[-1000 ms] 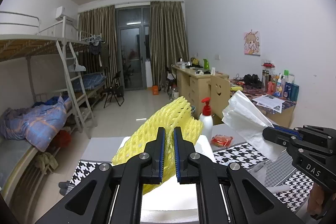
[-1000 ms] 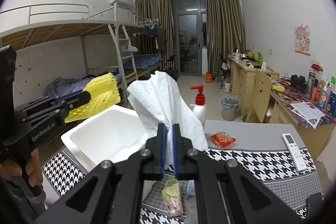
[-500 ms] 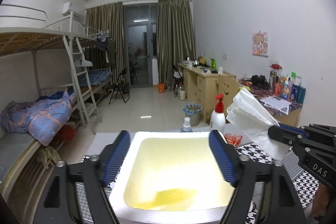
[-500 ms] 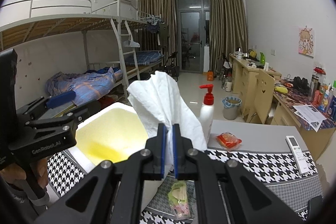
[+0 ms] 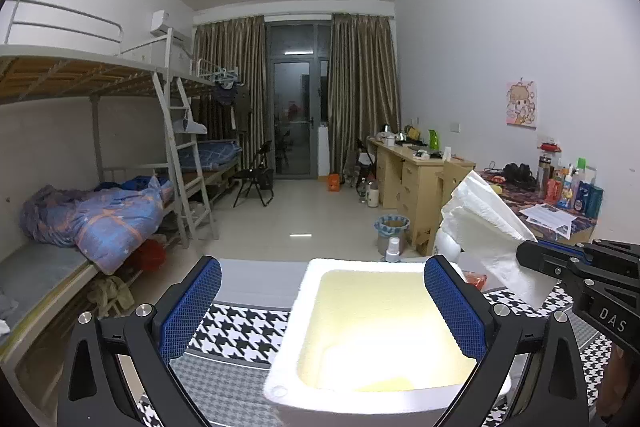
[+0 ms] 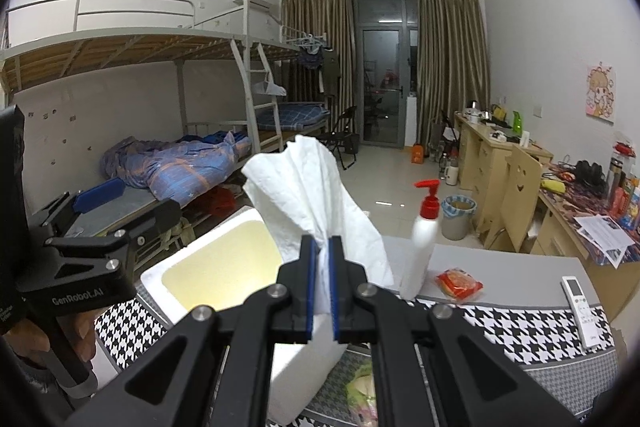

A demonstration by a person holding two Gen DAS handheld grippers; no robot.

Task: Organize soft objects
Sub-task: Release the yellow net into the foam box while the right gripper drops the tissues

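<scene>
My left gripper (image 5: 322, 267) hovers over a white foam box (image 5: 304, 307) on the houndstooth table, its jaws opening wide with nothing between the blue pads. A yellow foam net (image 5: 384, 383) lies at the bottom of the box, whose inside glows yellow. My right gripper (image 6: 322, 247) is shut on a crumpled white paper tissue (image 6: 312, 187) that stands up from its tips, just right of the box (image 6: 192, 259). From the left wrist view the tissue (image 5: 488, 223) and the right gripper (image 5: 532, 255) appear at the right. The left gripper (image 6: 132, 203) shows at the left of the right wrist view.
A white pump bottle with a red top (image 6: 424, 239), a red snack packet (image 6: 458, 283) and a remote control (image 6: 580, 303) sit on the table beyond the box. A small green packet (image 6: 360, 387) lies under my right gripper. Bunk beds stand left, desks right.
The left gripper went from shut on the yellow foam net to wide open. The net dropped into the white box. The right gripper kept hold of the tissue and drifted slightly.
</scene>
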